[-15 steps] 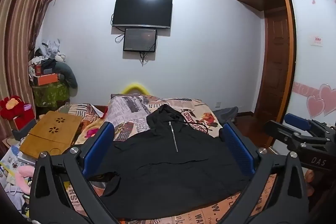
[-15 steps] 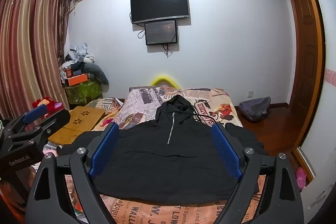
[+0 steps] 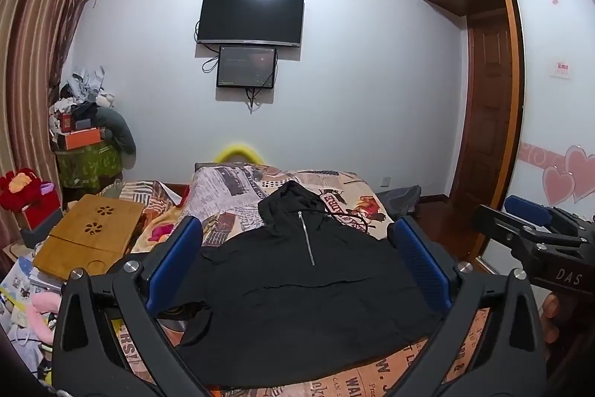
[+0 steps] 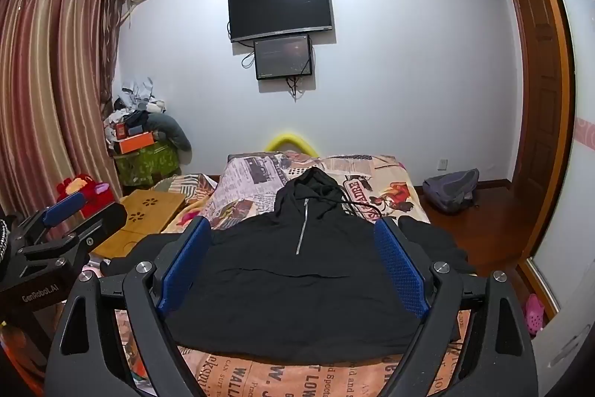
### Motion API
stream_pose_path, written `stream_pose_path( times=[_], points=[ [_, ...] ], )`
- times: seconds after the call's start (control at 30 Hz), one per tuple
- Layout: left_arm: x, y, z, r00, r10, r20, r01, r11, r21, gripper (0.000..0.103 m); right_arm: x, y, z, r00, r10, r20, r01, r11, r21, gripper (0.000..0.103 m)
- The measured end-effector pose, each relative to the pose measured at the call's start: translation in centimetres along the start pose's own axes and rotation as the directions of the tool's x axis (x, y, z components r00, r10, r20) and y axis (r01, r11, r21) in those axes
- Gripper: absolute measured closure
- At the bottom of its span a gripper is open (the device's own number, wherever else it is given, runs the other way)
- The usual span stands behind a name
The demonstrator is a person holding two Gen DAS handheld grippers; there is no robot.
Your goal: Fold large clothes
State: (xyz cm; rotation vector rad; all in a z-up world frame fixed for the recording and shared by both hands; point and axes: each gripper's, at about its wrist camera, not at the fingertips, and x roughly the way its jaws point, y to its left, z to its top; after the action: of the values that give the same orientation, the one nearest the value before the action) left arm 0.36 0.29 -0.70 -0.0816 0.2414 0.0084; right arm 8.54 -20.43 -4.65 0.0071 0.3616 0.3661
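The folding seems not yet begun: the black hooded jacket (image 4: 297, 281) lies spread flat on the bed (image 4: 372, 378), front side up, zipper closed, hood pointing to the far wall, and no part of it is turned over. Both sleeves and the body are left to fold. The left gripper (image 3: 297, 266) and the right gripper (image 4: 293, 259) hover above the near hem, each with its blue fingers (image 4: 398, 270) wide apart and holding nothing. In both wrist views the jacket lies below and ahead of the fingers, framed between them, not touching. One sleeve reaches toward the left edge of the bed, the other to the right edge
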Motion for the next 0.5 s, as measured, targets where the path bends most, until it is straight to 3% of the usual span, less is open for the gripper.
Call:
stream_pose_path(
  times=[0.5],
  points=[
    [-0.29, -0.58, 0.56, 1.0, -0.007, -0.005, 0.007, 1.0, 0.009, 0.0, 0.04, -0.38, 0.13, 1.0, 0.0, 0.003, 0.0, 1.0, 0.008, 0.016]
  ],
)
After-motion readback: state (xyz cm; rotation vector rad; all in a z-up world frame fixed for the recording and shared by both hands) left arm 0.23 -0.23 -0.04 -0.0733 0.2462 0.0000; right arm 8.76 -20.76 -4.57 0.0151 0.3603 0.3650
